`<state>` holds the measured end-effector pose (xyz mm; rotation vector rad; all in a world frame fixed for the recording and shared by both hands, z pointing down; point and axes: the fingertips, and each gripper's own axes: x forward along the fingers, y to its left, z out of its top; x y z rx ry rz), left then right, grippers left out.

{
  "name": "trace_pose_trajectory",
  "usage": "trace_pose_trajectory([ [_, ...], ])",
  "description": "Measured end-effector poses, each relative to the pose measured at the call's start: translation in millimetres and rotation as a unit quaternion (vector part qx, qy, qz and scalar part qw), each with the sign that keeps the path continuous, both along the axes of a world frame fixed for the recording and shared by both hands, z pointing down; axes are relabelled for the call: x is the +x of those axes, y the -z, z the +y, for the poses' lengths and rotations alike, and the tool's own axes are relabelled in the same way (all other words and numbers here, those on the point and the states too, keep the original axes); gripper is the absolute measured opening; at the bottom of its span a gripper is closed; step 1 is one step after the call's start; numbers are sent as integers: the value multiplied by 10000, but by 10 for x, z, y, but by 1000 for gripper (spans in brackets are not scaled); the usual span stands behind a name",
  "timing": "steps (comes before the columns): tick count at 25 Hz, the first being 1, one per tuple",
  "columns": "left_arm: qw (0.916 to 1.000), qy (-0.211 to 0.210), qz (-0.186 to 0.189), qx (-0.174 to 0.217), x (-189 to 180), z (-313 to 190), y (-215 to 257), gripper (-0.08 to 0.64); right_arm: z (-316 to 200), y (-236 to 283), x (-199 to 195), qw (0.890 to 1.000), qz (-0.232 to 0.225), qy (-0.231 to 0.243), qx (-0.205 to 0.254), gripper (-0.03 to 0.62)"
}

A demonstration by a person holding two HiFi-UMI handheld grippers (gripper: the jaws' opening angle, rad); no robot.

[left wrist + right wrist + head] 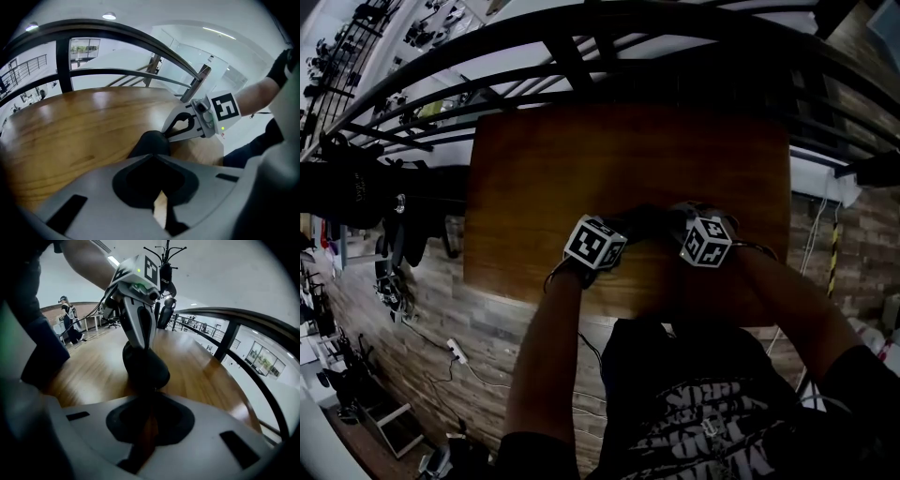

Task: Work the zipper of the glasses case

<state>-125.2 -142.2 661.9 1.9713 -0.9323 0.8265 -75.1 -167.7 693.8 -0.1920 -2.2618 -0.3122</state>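
Clamping the glasses case, my left gripper and right gripper meet mid-frame. Head view shows only shadow between them.

- No word, number or brand can be read in any view.
- The person's dark shirt bears pale block lettering, seen upside down and too blurred to read.
- The left cube and right cube show only black-and-white square marker patterns, no letters.
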Motion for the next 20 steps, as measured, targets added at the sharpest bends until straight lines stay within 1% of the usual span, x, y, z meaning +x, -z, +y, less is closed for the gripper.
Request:
trace_pose_trajectory([
  [5,9995,35,176,-253,-54,27,-14,0,142,11,-20,9994,107,-296,-147,-2],
  [8,9987,6,324,-394,-1,12,28,0,229,28,20,9977,154,-604,-254,-2],
  [11,9982,-67,398,-435,8,-27,57,0,373,23,-27,9950,149,-918,-377,-2],
  [16,9974,-219,499,-476,-10,10,43,0,789,-5,-346,9872,160,-1467,-611,-2],
  [20,9953,-234,680,-643,-42,15,41,0,1035,-17,-702,9784,82,-1909,-790,-2],
])
